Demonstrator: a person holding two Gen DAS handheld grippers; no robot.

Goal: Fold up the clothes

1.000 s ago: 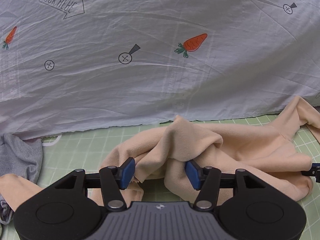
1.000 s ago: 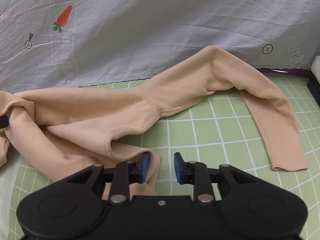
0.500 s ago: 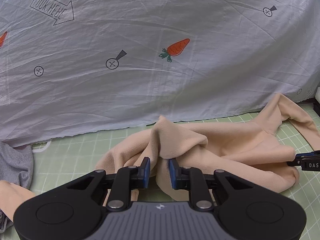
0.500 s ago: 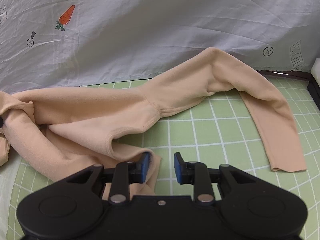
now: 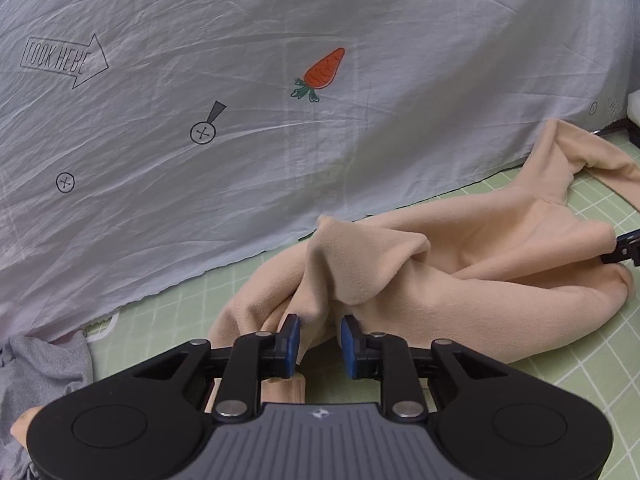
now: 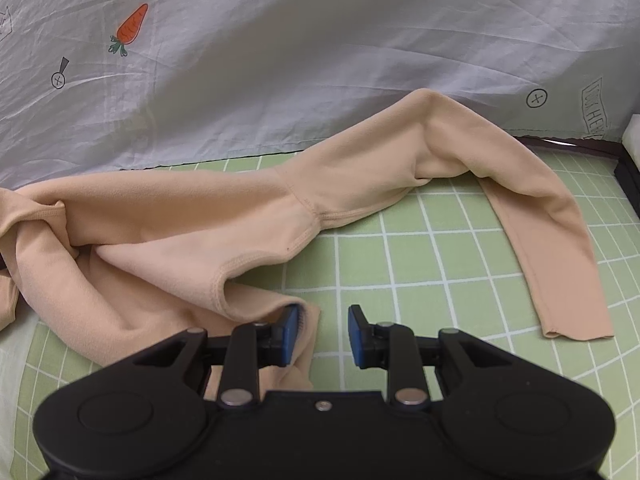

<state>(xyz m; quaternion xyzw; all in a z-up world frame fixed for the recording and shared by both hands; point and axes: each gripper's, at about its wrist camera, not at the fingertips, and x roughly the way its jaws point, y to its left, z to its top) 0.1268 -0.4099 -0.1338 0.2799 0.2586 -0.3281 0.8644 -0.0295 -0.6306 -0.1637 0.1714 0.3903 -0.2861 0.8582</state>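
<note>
**Surface:** counter under a green mat (image 6: 440, 248) with a white grid, flat and partly bare on the right.

**Backdrop:** creased white sheet (image 5: 240, 60), its lower edge lying on the mat; printed with a carrot (image 5: 324, 70), crossed circles and "LOOK HERE" arrows. It fills the whole rear of both views. A black frame (image 6: 628, 176) edges the mat at far right.

**Top** (image 6: 160, 220)**:** peach, long-sleeved, crumpled on the mat below the sheet. One sleeve (image 6: 560, 240) arches up against the sheet, then runs down flat on the grid.

**Grey cloth** (image 5: 40, 368)**:** bunched at the mat's left edge, apart from the top.

**Left gripper** (image 5: 320, 344)**:** jaws have just closed in, then eased slightly apart. A raised fold of the top stands between them, touching the left pad; the pads do not press on it.

**Right gripper** (image 6: 323, 332)**:** narrowly spread, bare mat in the gap. The top's hem lies against its left finger (image 6: 291, 326), unpinched.
</note>
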